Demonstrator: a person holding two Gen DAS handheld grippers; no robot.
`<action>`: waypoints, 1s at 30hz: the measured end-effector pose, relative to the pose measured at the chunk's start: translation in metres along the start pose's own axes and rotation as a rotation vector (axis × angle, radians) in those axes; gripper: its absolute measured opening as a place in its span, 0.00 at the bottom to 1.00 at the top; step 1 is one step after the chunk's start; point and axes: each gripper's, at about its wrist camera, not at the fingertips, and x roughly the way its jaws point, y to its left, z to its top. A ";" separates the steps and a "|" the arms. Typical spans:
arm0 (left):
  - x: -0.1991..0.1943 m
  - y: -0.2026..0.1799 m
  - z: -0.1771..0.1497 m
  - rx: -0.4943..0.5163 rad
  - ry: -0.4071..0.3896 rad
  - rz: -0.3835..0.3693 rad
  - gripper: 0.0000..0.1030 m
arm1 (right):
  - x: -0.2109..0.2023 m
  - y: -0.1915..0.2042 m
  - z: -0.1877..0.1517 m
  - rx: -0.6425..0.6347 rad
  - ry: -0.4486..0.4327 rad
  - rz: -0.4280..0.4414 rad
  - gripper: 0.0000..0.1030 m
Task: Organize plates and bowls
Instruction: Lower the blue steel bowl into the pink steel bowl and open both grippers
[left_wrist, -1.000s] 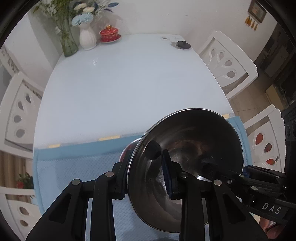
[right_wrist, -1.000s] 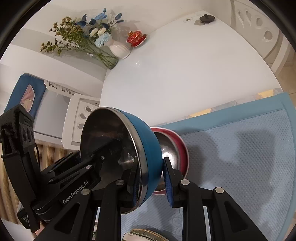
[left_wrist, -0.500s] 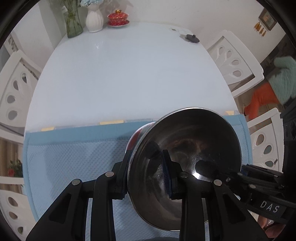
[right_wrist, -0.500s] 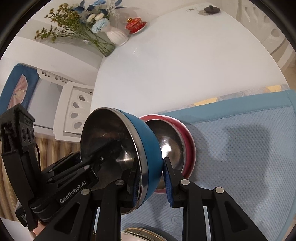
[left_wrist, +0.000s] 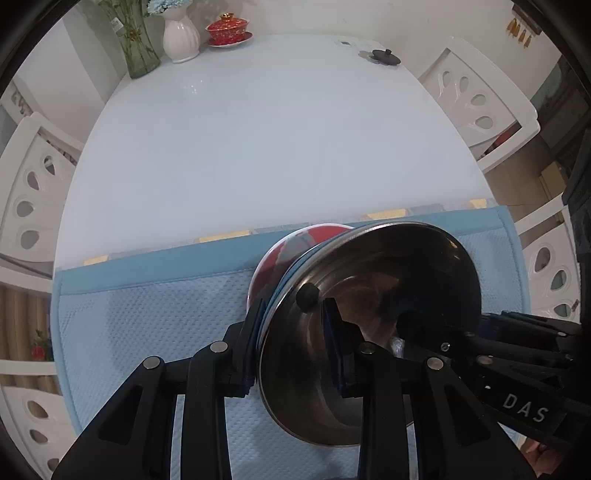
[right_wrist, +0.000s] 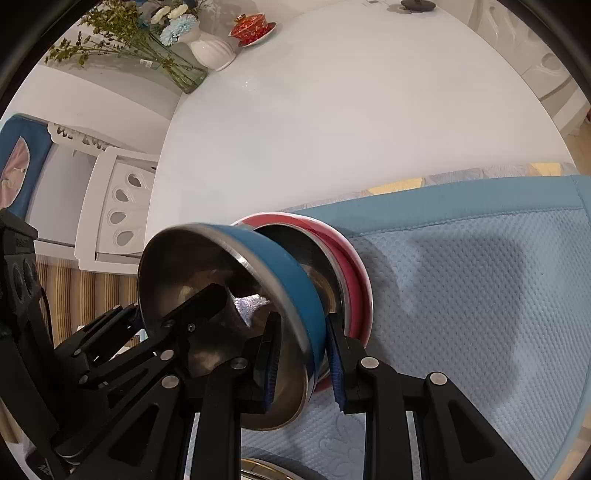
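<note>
Where both grippers pinch opposite rim edges, left gripper (left_wrist: 291, 332) and right gripper (right_wrist: 301, 360), sits one blue-walled steel-lined bowl (right_wrist: 280, 273), tilted, partly nested in a red-walled steel-lined bowl (right_wrist: 351, 258) on a light blue textured mat (right_wrist: 480, 295); far beyond, a white oval table (left_wrist: 277, 129).

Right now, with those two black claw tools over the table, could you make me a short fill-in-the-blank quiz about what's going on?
1. Both sets of jaws are clamped on the rim of the ____ bowl with the steel inside.
2. That bowl is tilted over the red bowl, which sits on the light blue ____.
3. At the far end of the table, beside the white vase, stands a red lidded ____ on a saucer.

Missing words: blue; mat; cup
</note>
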 end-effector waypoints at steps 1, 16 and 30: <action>0.001 0.000 0.000 -0.002 0.002 -0.004 0.26 | 0.000 0.000 0.000 0.000 0.000 -0.002 0.23; 0.004 0.012 -0.006 -0.023 -0.002 -0.031 0.28 | 0.007 -0.011 0.006 0.023 0.000 0.021 0.23; 0.005 0.059 -0.008 -0.156 -0.015 -0.091 0.67 | -0.017 -0.041 0.003 0.014 -0.054 -0.038 0.66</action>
